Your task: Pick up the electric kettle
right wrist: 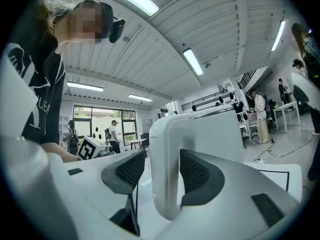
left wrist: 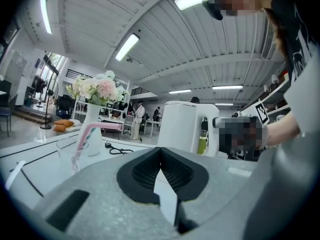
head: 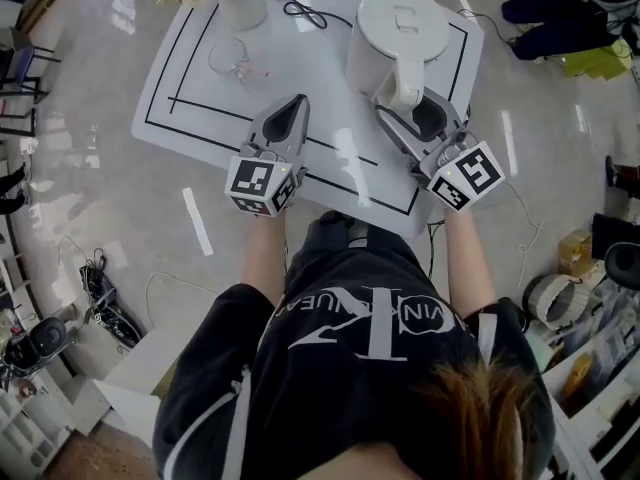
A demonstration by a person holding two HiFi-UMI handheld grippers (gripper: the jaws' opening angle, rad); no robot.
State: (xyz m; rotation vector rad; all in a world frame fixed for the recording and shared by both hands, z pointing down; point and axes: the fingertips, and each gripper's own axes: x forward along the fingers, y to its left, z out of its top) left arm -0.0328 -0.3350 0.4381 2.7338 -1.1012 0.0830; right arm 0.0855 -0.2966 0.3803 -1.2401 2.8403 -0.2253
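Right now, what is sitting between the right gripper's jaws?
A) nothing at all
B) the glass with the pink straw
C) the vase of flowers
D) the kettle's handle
D: in the right gripper view the white kettle handle stands between the right gripper's open jaws.

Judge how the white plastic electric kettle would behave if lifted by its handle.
The white plastic electric kettle is tall and bulky, so probably heavy if filled; its shut lid hides that. Lifted by its smooth side handle, it would likely tilt away, and the handle might slip in the right gripper.
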